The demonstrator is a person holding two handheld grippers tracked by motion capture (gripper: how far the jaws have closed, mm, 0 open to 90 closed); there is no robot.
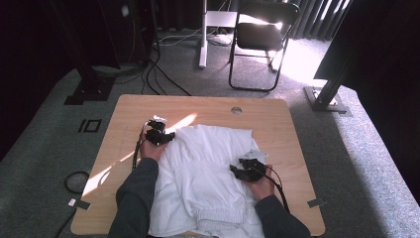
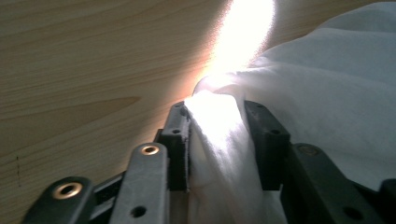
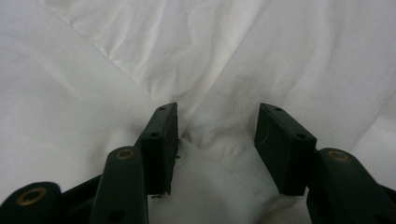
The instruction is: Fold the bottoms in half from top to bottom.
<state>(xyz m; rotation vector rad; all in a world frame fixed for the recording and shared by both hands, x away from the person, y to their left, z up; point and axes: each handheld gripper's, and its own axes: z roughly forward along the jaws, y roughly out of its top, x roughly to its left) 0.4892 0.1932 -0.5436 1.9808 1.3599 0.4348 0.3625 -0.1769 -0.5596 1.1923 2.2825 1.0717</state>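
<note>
The garment is plain white, without print or stripe. The table under it is pale wood with a fine grain and a bright streak of sunlight. Both the left gripper and the right gripper are black, with 2 brass-coloured rivets. The person's sleeves are dark grey.

Both forearms seen entering from near edge of tabletop in high view, dark sleeves worn. Left hand extended toward far left part, left gripper held low, jaws pointed right; in left gripper view, white fabric seen bunched between jaws, pads pressed on it. Right hand kept near right edge, right gripper pointed left and down; jaws held apart over cloth, pads not pressed together.
</note>
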